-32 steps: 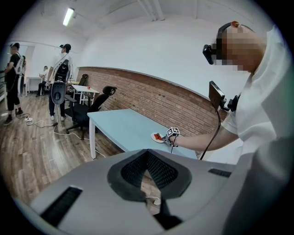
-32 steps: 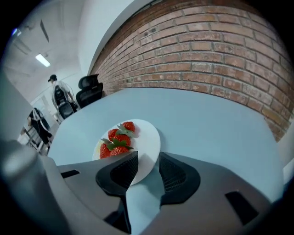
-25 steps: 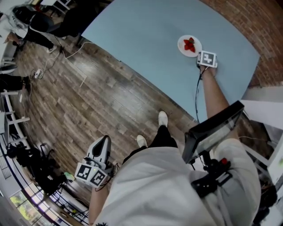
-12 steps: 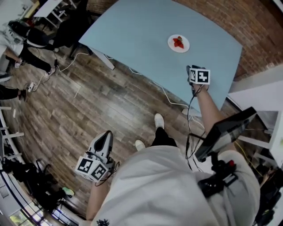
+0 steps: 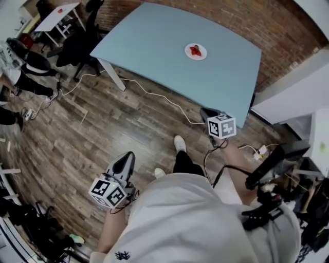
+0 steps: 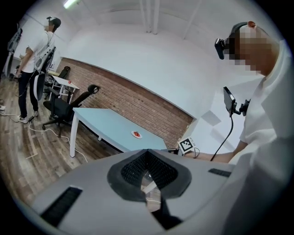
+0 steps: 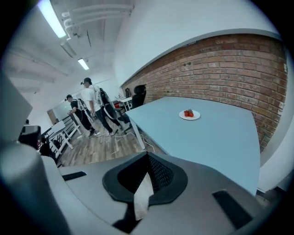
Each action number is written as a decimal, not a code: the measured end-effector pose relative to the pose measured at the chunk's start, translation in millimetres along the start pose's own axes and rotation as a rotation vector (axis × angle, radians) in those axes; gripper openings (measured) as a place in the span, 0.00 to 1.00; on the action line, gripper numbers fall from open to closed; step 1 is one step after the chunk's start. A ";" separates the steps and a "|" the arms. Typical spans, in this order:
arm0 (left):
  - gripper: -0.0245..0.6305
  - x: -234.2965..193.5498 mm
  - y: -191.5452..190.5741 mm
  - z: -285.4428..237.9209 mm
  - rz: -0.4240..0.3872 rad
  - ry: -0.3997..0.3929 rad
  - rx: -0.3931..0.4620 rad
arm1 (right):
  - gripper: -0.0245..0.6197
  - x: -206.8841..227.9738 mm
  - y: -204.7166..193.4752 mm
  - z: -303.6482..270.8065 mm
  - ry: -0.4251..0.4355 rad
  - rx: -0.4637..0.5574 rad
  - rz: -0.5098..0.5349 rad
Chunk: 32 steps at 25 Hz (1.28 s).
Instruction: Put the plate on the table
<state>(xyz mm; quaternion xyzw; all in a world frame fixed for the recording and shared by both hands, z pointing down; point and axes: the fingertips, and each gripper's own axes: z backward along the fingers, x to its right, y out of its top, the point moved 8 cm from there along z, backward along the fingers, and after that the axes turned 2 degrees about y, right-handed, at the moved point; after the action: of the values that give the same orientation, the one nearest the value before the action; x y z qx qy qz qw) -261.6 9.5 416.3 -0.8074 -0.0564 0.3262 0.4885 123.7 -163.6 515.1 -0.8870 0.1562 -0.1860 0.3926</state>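
Observation:
A small white plate (image 5: 196, 51) with red food on it rests on the light-blue table (image 5: 154, 36), toward its far side. It also shows as the plate (image 7: 189, 114) in the right gripper view and the plate (image 6: 136, 134) in the left gripper view. My right gripper (image 5: 206, 111) hovers over the wooden floor short of the table's near edge, far from the plate, shut and empty; its pads (image 7: 148, 158) meet. My left gripper (image 5: 127, 156) hangs low at my left side over the floor, shut with nothing in it (image 6: 148, 152).
White cables (image 5: 149, 95) run over the wooden floor by the table leg (image 5: 108, 69). A black office chair (image 5: 77, 43) and a small white table (image 5: 56, 15) stand far left, with people (image 5: 25, 67) beyond. A brick wall (image 5: 288, 31) and white cabinet (image 5: 290, 97) are at the right.
My right gripper has drawn back from beside the plate, off the table and toward my body. The plate stays on the table, now farther away. The left gripper has barely moved.

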 end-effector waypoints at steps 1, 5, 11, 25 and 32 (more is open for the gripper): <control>0.04 -1.1 -2.6 6.1 0.000 -0.006 -0.001 | 0.05 -17.1 -7.1 10.5 0.014 0.011 0.011; 0.04 -0.6 -8.7 24.9 -0.009 -0.026 0.007 | 0.05 -73.2 -27.9 46.9 0.083 0.029 0.063; 0.04 8.6 -8.3 40.7 -0.051 -0.068 0.014 | 0.05 -132.0 -36.7 100.8 0.168 0.095 0.127; 0.04 36.3 -13.4 46.3 -0.101 -0.156 0.005 | 0.05 -192.3 -40.5 149.8 0.257 0.163 0.292; 0.04 38.9 -19.6 47.3 -0.104 -0.153 -0.004 | 0.05 -196.8 -41.1 155.6 0.273 0.179 0.297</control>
<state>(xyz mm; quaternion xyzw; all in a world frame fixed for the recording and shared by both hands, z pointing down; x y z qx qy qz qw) -254.3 71.2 399.4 -0.7770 -0.1359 0.3609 0.4975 25.9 45.4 408.5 -0.7824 0.3199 -0.2578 0.4680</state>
